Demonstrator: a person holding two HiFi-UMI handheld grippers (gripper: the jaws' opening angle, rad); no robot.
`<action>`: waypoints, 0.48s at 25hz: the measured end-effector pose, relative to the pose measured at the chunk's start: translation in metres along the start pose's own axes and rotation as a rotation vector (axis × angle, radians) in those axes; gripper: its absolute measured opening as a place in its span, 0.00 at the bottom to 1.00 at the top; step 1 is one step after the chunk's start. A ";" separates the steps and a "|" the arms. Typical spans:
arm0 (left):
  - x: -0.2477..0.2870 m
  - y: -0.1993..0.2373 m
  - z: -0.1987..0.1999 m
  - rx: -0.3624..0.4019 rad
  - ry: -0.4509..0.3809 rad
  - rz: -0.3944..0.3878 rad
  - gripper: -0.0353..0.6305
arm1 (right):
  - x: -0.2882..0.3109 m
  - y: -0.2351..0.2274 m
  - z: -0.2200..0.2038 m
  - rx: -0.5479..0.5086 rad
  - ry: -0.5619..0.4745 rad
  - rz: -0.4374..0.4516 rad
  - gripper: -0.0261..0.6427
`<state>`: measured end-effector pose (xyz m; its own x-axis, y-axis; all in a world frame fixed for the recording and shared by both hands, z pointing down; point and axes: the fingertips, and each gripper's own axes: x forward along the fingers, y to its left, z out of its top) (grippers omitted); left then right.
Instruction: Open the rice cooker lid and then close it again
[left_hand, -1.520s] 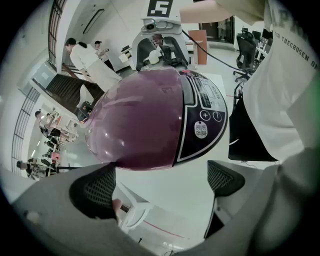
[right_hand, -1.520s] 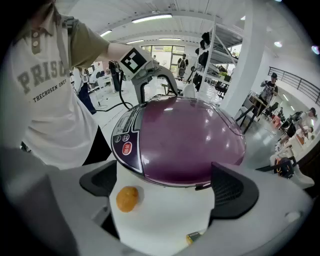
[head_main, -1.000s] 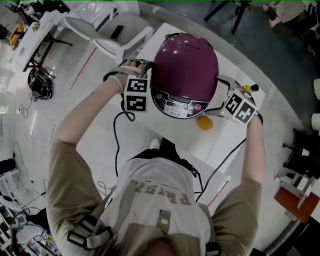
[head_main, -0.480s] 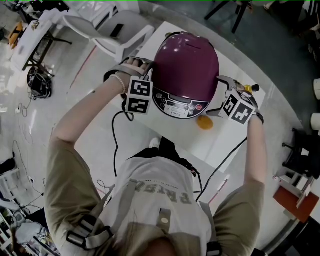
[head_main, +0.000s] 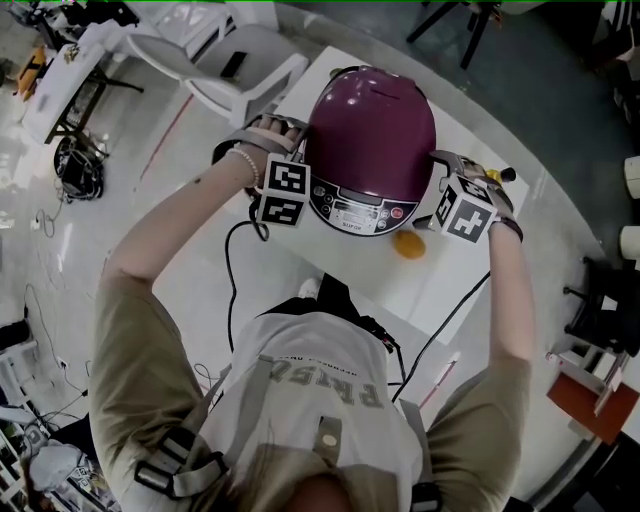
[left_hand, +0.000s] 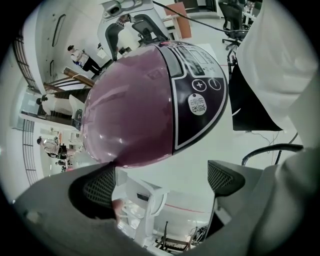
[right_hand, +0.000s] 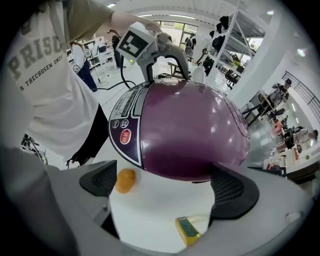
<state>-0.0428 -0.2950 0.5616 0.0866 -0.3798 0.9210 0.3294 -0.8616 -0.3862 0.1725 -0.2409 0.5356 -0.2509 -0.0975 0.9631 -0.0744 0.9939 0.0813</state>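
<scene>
Mid-frame, the closed rice cooker (head_main: 370, 130) sits between the left gripper (left_hand: 160, 182) and right gripper (right_hand: 167, 185), both equally near, jaws open and empty.

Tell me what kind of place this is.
Probably an open lab or workshop, not a kitchen: the rice cooker sits on a small white table on bare floor, with loose cables nearby and people standing beyond.

I see a pale, glossy floor (head_main: 60, 260) giving way to a darker grey area (head_main: 545, 120) at upper right. A white plastic chair (head_main: 235, 60) stands just beyond the white surface (head_main: 440, 285). Tangled cables (head_main: 80, 165) lie at the left.
</scene>
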 end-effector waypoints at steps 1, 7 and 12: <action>0.000 0.000 0.000 0.000 -0.001 0.000 0.93 | 0.000 0.000 -0.001 -0.002 0.002 -0.004 0.87; -0.003 0.000 0.003 -0.091 -0.067 -0.018 0.93 | 0.002 -0.003 0.001 -0.002 -0.044 -0.058 0.87; -0.015 0.008 0.005 -0.119 -0.103 0.014 0.93 | -0.006 -0.002 0.008 0.070 -0.108 -0.095 0.87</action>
<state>-0.0365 -0.2950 0.5452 0.1885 -0.3608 0.9134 0.2147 -0.8924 -0.3968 0.1665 -0.2425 0.5275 -0.3417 -0.1994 0.9184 -0.1685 0.9744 0.1488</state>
